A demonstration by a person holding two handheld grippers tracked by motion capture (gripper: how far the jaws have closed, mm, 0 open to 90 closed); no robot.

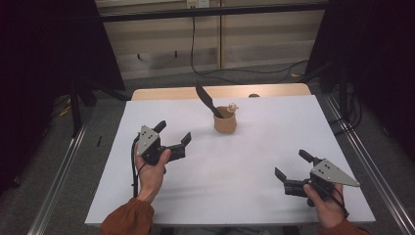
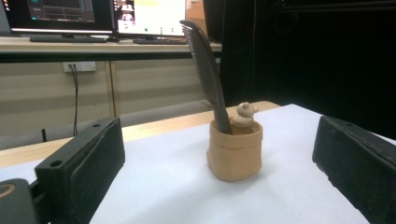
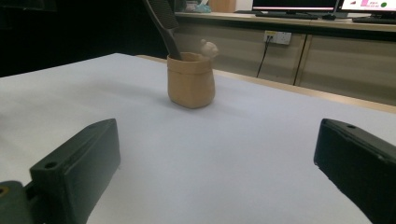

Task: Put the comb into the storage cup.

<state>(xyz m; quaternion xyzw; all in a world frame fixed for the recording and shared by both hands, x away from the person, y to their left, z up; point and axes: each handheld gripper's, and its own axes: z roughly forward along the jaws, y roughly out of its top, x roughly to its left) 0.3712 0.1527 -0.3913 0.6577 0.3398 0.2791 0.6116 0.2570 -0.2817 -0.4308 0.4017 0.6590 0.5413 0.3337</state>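
Comb, black plastic, long and toothed (image 2: 205, 70), standing tilted in a small tan bag-shaped pot with a duck figure on its rim (image 2: 235, 149). The pot sits ahead of the left gripper (image 1: 172, 133), framed between its spread jaws, and farther ahead of the right gripper (image 1: 292, 166), likewise spread and holding nothing. The comb looks light, stiff and smooth; its bare upper spine offers the best hold. The pot appears light and likely to tip.
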